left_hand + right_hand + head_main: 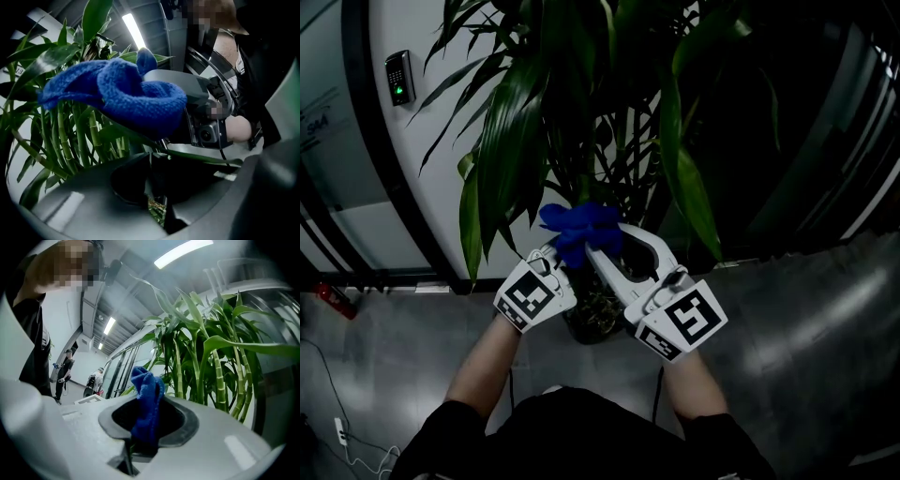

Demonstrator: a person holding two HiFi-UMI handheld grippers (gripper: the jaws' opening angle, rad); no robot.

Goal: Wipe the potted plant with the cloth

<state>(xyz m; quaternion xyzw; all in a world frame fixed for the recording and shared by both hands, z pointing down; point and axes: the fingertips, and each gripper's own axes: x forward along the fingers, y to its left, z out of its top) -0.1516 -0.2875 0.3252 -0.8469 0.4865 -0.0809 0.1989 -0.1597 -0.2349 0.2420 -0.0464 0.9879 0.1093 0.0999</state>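
The right gripper [146,427]'s jaws clamp the blue cloth [146,385]. The left gripper [152,157]'s jaws, nearly closed, pinch a leaf [206,158] of the potted plant [511,141].

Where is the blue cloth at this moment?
The blue cloth sits at the head view's centre, pinched by the fingers of the right gripper, just right of the left gripper, which grips a leaf of the potted plant.
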